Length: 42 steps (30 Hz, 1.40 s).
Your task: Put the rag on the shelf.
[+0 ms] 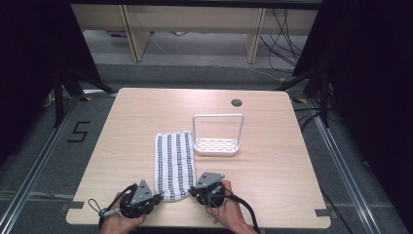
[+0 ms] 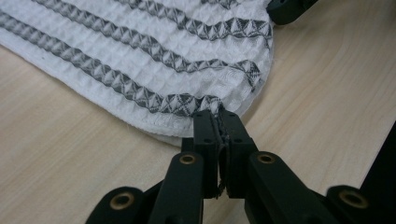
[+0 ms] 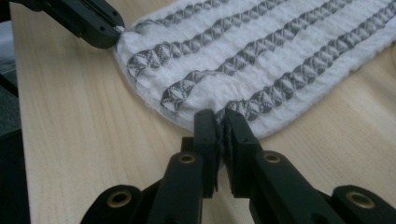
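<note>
We see a striped white towel (image 1: 173, 165) lying flat on the tabletop (image 1: 272, 185), just left of a white rack (image 1: 217, 135). The left tongs (image 1: 157, 197) pinch the towel's near left corner; the right tongs (image 1: 191, 190) pinch its near right corner, each pair pressed together on the cloth

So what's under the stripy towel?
The wooden table shows all around the towel, which lies flat on it. Whatever sits beneath the cloth is covered, so I can't tell.
</note>
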{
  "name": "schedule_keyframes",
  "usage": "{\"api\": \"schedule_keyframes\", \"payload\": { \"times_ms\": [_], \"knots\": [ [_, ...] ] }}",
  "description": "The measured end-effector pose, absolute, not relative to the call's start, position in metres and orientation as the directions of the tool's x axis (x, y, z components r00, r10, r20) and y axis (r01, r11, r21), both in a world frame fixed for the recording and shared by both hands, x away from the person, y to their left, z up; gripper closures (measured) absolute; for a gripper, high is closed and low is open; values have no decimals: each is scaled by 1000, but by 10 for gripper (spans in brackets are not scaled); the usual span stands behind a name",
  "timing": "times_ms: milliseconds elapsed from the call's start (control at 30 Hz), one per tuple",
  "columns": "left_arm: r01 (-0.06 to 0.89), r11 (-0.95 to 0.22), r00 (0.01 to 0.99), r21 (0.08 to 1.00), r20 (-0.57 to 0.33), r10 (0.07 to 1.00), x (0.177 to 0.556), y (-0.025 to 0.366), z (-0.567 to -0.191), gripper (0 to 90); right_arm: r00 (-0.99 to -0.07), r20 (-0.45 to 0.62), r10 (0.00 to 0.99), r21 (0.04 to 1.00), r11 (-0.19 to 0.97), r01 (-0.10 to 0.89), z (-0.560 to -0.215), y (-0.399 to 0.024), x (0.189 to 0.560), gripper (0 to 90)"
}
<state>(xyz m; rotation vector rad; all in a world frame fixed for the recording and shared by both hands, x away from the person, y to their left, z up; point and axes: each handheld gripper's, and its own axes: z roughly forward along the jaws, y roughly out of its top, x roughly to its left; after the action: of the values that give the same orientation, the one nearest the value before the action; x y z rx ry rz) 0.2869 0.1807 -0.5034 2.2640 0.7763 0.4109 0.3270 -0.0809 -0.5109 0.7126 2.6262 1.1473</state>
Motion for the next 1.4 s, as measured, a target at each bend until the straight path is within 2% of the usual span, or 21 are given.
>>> {"api": "schedule_keyframes", "payload": {
  "times_ms": [100,333,467,600,633,867,900,1167,1233,1400],
  "knots": [
    [413,-517,754,750,38,656,285,181,-498,865,-869,7,494,748,574,333,-504,-83,326,857],
    [389,-524,759,758,59,649,287,187,-486,865,-879,-8,477,790,542,287,-486,-85,330,859],
    [398,-478,754,783,18,657,287,191,-475,866,-874,1,486,806,517,288,-478,-86,333,860],
    [374,-489,764,788,37,644,290,195,-462,866,-874,-2,486,825,496,273,-465,-87,336,861],
    [379,-464,763,801,14,647,290,194,-458,866,-872,0,489,824,494,277,-462,-87,336,861],
    [336,-456,762,824,47,645,296,196,-432,866,-883,-39,468,845,488,221,-435,-84,344,862],
    [301,-452,756,839,79,650,299,200,-419,866,-882,-42,469,848,483,216,-429,-83,345,862],
    [276,-367,748,888,42,663,310,205,-387,866,-884,-55,465,877,446,180,-397,-81,353,862],
    [286,-335,760,897,0,650,312,207,-379,865,-883,-48,467,883,432,180,-388,-81,355,862],
    [281,-321,776,904,-17,631,312,207,-357,865,-883,-41,468,896,408,175,-364,-84,354,862]
  ]
}}
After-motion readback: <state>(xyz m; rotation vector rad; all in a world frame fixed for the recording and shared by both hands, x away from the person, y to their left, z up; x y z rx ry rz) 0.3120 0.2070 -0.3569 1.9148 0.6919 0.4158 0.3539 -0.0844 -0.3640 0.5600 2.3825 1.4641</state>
